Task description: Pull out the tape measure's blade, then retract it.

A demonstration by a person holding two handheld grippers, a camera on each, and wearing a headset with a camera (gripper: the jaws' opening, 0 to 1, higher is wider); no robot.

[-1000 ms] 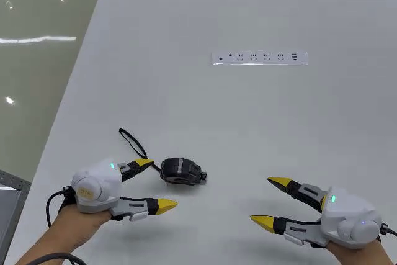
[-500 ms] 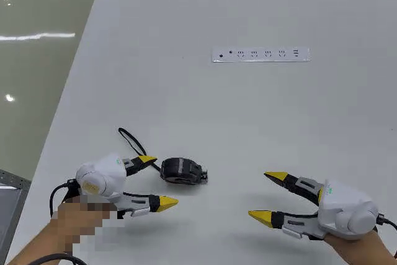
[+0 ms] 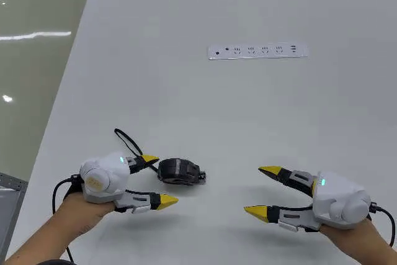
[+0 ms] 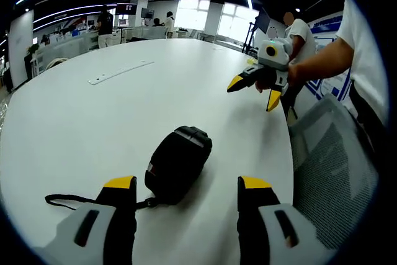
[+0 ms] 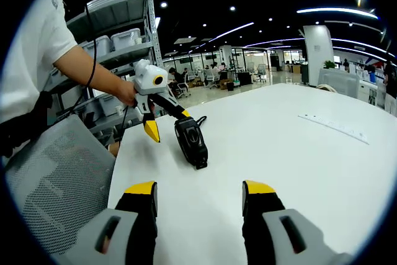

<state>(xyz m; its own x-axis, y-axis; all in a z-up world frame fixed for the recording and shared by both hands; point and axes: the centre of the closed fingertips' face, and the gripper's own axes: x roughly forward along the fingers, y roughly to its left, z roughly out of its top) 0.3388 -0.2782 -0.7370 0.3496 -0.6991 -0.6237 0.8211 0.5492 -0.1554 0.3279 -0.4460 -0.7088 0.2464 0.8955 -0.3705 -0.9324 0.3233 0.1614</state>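
White counter (image 3: 155, 60), power strip (image 3: 257, 51) at upper centre of the head view. Glossy green floor (image 3: 31, 60) along its left edge, reflecting lamps. Right gripper view: metal shelving (image 5: 121, 26) upper left, grey mesh chair (image 5: 56, 178) lower left.

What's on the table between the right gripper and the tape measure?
Nothing. In the head view, only bare white table separates the open right gripper from the tape measure.

White table (image 3: 248, 122) bears a black tape measure (image 3: 179, 171); a power strip (image 3: 257, 51) lies apart.
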